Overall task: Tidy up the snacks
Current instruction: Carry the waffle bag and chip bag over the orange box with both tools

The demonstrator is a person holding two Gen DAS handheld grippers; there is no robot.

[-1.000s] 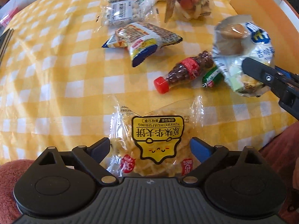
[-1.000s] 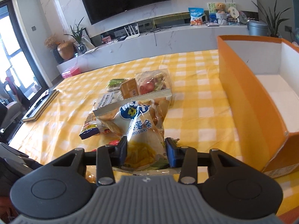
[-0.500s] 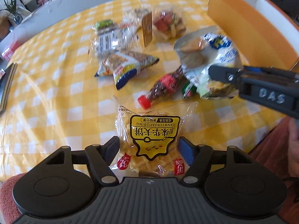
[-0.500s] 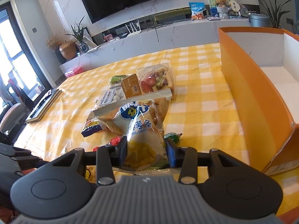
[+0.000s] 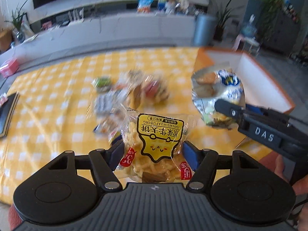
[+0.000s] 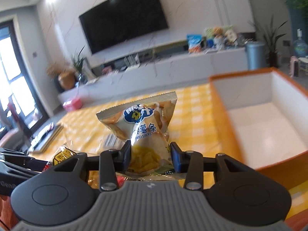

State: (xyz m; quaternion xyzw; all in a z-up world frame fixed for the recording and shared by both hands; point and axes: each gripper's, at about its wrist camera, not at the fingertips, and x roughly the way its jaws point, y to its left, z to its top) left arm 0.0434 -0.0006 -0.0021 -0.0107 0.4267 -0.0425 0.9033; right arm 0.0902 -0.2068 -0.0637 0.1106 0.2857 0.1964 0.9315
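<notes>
My left gripper point(image 5: 154, 150) has a clear packet of crackers with a yellow label point(image 5: 154, 134) between its blue pads. The jaws are still closing, the pads press on the packet, and it hangs above the checked tablecloth. My right gripper point(image 6: 151, 154) is shut on a white and blue potato sticks bag point(image 6: 142, 119), held upright in the air. The left wrist view shows that bag point(image 5: 217, 88) at the right, just before the open orange box point(image 5: 269, 80). The box point(image 6: 223, 115) has a white, bare inside.
Several other snack packs point(image 5: 130, 94) lie blurred in the middle of the yellow checked table. A dark flat book point(image 5: 7, 115) sits at the table's left edge. A person's hand point(image 5: 281, 165) shows at the right. A TV wall and low cabinet stand behind.
The left jaws closed on the cracker packet and lifted it off the table. Both grippers rose and tilted up. The right gripper carried its bag closer to the orange box.
</notes>
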